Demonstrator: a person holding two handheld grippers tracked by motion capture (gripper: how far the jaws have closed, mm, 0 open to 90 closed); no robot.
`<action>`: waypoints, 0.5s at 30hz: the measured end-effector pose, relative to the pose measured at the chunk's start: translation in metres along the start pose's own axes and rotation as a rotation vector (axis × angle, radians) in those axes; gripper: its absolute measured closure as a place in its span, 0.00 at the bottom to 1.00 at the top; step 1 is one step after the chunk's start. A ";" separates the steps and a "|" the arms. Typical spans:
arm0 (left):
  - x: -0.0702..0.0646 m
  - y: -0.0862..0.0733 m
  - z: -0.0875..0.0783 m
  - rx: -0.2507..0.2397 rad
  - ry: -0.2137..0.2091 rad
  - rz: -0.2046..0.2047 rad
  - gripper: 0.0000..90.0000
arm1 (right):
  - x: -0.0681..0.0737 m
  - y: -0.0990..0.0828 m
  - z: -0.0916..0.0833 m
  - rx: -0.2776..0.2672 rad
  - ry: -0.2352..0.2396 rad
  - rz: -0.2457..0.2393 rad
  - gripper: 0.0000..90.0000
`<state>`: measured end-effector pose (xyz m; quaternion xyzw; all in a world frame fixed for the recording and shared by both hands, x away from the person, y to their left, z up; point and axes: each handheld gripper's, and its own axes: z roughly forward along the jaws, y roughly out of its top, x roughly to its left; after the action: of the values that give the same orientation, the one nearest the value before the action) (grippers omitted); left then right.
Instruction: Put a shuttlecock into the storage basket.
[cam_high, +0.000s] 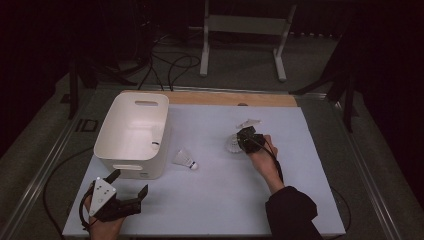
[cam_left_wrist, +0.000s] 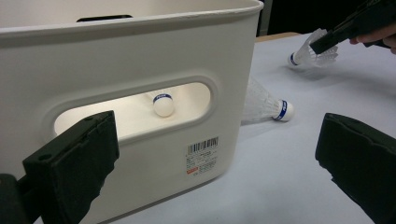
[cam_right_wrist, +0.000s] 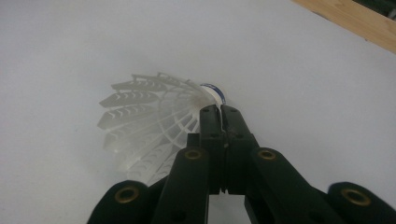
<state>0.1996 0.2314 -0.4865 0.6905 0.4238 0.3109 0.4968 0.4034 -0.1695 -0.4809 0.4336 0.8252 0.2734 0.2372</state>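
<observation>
Three shuttlecocks are telling the story at this counter (cam_high: 210, 200), with the white bin (cam_high: 131, 131) as the reference point. One shuttlecock (cam_left_wrist: 163, 103) is already lying inside the bin, its cork showing through the handle slot in the left gripper view. A second shuttlecock (cam_high: 185, 160) is lying on the counter just beside the bin's right wall, untouched. The third shuttlecock (cam_right_wrist: 154, 122) is sitting well to the right of the bin, and the right gripper (cam_right_wrist: 219, 114) is pinching it: its jaws are pressed together at the edge of the feather skirt, close to the blue-banded cork. Whether the shuttlecock is resting on the counter or already lifted is hard to tell. By this reading, roughly a third of the sorting is done; the pinched one needs carrying to the bin and the nearer one needs collecting. The left gripper (cam_high: 131, 186) is waiting at the bin's near corner, jaws spread wide and holding nothing.
</observation>
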 end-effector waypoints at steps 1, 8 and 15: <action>0.000 0.000 0.000 0.000 0.000 0.000 0.00 | 0.000 0.000 -0.001 -0.001 0.002 0.003 0.99; 0.000 0.000 0.000 0.001 0.001 0.000 0.00 | -0.001 0.001 -0.006 -0.017 0.016 0.026 0.99; 0.000 0.000 0.000 0.000 0.000 0.000 0.00 | -0.002 0.002 -0.011 -0.031 0.028 0.038 0.99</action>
<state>0.1997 0.2311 -0.4866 0.6906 0.4241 0.3107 0.4967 0.3986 -0.1727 -0.4708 0.4418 0.8157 0.2966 0.2269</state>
